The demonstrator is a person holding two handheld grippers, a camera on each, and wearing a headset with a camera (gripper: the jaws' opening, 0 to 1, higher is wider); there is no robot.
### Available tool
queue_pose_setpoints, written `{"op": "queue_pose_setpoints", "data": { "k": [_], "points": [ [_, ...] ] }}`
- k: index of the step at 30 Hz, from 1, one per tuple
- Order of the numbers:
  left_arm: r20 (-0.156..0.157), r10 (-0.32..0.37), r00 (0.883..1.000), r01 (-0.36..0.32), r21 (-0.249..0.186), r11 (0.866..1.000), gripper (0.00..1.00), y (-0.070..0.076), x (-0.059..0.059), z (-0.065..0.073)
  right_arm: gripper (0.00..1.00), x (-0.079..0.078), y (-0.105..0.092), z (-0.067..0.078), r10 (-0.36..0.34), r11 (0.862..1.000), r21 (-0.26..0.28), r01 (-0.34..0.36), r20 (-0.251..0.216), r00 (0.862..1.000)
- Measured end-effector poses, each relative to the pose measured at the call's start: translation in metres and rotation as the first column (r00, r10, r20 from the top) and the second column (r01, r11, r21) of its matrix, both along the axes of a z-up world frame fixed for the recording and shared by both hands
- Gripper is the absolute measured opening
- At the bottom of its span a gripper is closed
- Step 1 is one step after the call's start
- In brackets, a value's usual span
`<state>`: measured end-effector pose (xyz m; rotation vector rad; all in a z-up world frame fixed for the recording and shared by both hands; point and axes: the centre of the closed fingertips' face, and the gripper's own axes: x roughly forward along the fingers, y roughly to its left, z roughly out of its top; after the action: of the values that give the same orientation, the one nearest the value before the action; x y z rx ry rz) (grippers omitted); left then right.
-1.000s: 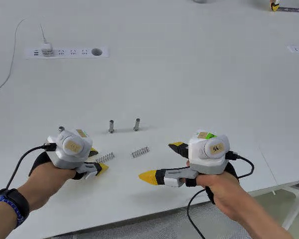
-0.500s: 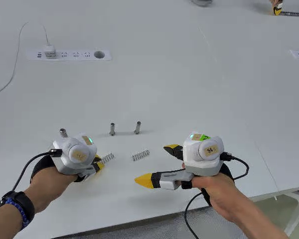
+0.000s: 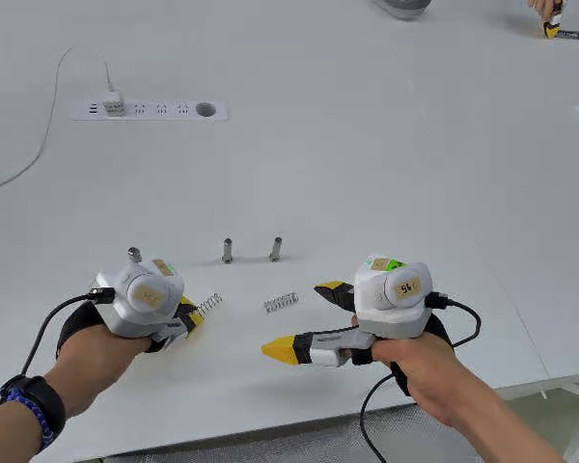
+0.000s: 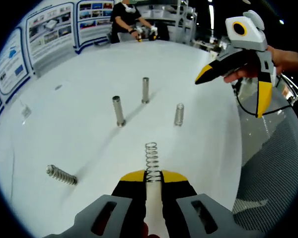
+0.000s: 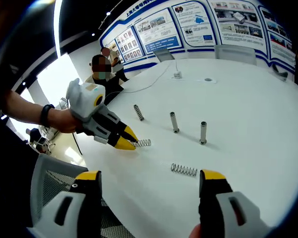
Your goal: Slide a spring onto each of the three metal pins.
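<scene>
**Spring (image 4: 151,154) nipped by left gripper (image 4: 148,173)**

Yellow-tipped jaws of the left gripper are nearly closed on one end of the thin wire spring, which points toward the pins. The right gripper (image 3: 300,318) gapes wide, empty. Between them a loose spring (image 3: 281,302) lies on the smooth white tabletop (image 3: 386,174). Beyond stand a bare pin (image 3: 228,250), a second bare pin (image 3: 275,249), and a third pin (image 3: 134,255) sleeved in a coil.

White left hand-held gripper (image 3: 191,315) and right hand-held gripper (image 3: 297,317), yellow-tipped, black cables (image 3: 44,326), dark wristband (image 3: 27,397)
</scene>
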<state>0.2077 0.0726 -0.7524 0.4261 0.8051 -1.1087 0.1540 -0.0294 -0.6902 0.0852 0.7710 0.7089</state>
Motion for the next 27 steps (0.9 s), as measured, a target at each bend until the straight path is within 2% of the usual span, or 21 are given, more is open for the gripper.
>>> {"op": "queue_pose_setpoints", "data": {
  "k": [3, 17, 19, 27],
  "points": [
    [0.004, -0.003, 1.0, 0.003, -0.006, 1.0, 0.1, 0.003, -0.004, 0.006, 0.78, 0.0, 0.006, 0.002, 0.011, 1.0, 0.023, -0.011, 0.0, 1.0],
    [0.024, 0.001, 1.0, 0.0, -0.046, 0.999, 0.1, 0.013, -0.01, 0.028, 0.72, 0.006, 0.02, 0.004, 0.04, 0.997, 0.065, -0.039, -0.014, 0.999],
    [0.024, 0.003, 1.0, -0.002, -0.064, 0.998, 0.1, 0.012, -0.013, 0.033, 0.71, 0.007, 0.021, 0.004, 0.041, 0.997, 0.072, -0.04, -0.017, 0.999],
    [0.044, -0.018, 0.999, 0.021, -0.085, 0.996, 0.1, 0.007, -0.024, 0.048, 0.64, 0.009, 0.031, 0.009, 0.055, 0.992, 0.119, -0.052, -0.021, 0.998]
  ]
}}
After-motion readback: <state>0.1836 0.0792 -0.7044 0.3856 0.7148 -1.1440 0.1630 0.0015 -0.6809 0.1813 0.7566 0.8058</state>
